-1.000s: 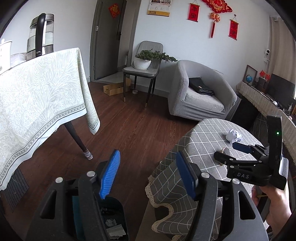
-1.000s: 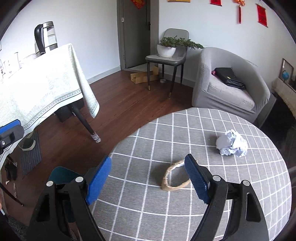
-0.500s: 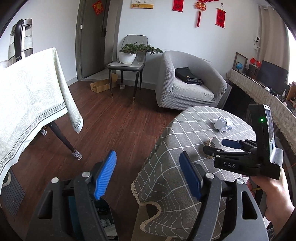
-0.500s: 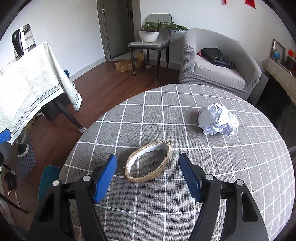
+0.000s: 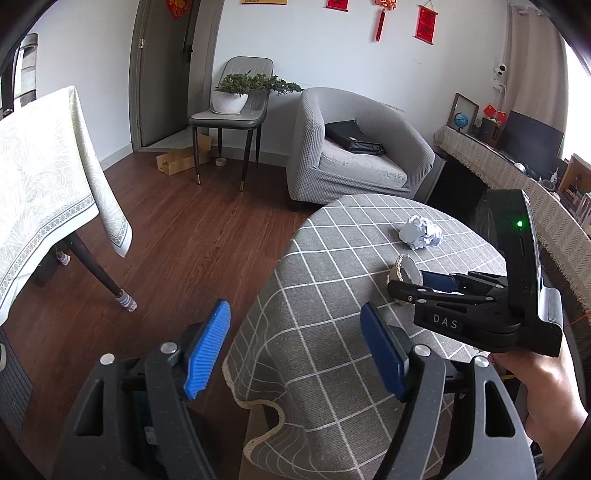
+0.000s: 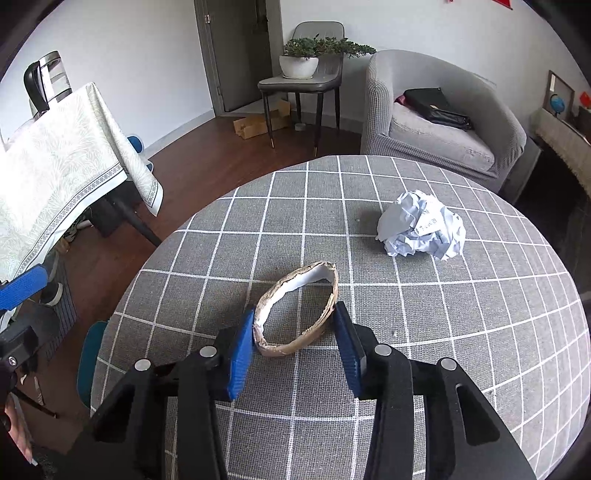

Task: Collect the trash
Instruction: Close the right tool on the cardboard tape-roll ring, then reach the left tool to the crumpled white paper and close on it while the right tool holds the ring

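Right gripper (image 6: 293, 345) pinching the cardboard ring (image 6: 295, 314) across its near end: light, flimsy (will squash), grip gently; left gripper (image 5: 295, 352) jaws opening, empty.

Home living room: grey armchair (image 5: 354, 155) at far centre, dining chair (image 5: 232, 110) bearing a potted plant (image 5: 236, 92), red wall hangings (image 5: 426, 18), wood floor (image 5: 184, 240), cloth-covered surface (image 5: 44, 166) left, television (image 5: 532, 136) far right.
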Demonstrator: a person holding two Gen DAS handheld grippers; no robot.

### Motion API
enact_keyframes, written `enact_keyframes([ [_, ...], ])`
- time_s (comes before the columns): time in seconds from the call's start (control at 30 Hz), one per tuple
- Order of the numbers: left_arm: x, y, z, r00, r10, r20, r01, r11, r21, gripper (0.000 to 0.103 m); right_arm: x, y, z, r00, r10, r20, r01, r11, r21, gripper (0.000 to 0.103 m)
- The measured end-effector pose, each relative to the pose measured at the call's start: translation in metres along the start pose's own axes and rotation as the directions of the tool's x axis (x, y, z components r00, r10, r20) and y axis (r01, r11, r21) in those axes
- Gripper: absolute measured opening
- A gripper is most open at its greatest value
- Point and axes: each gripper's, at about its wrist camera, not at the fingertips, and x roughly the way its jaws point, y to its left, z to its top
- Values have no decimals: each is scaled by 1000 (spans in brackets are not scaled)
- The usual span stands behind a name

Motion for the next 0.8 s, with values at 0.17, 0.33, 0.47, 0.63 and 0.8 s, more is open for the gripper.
enact_keyframes([
  [0.17, 5, -23, 1, 999, -43, 4, 43, 999, -2, 77, -11, -22, -5, 1000, 16, 7, -17, 999, 35, 42],
  [0.33, 19, -48, 2, 998, -60, -14, 60, 998, 0, 79, -24, -54, -12, 999, 39, 17, -40, 995, 86, 42],
  [0.47, 32, -74, 6, 997, -69, -27, 70, 997, 36, 80, -34, -83, -21, 999, 45, 18, -47, 991, 123, 42],
  [0.63, 52, -104, 22, 995, -94, -43, 97, 993, 67, 82, -47, -113, -28, 997, 66, 41, -72, 982, 175, 42],
  [0.8, 79, -131, 40, 995, -86, -59, 92, 989, 117, 82, -56, -138, -38, 996, 69, 51, -78, 975, 210, 42],
])
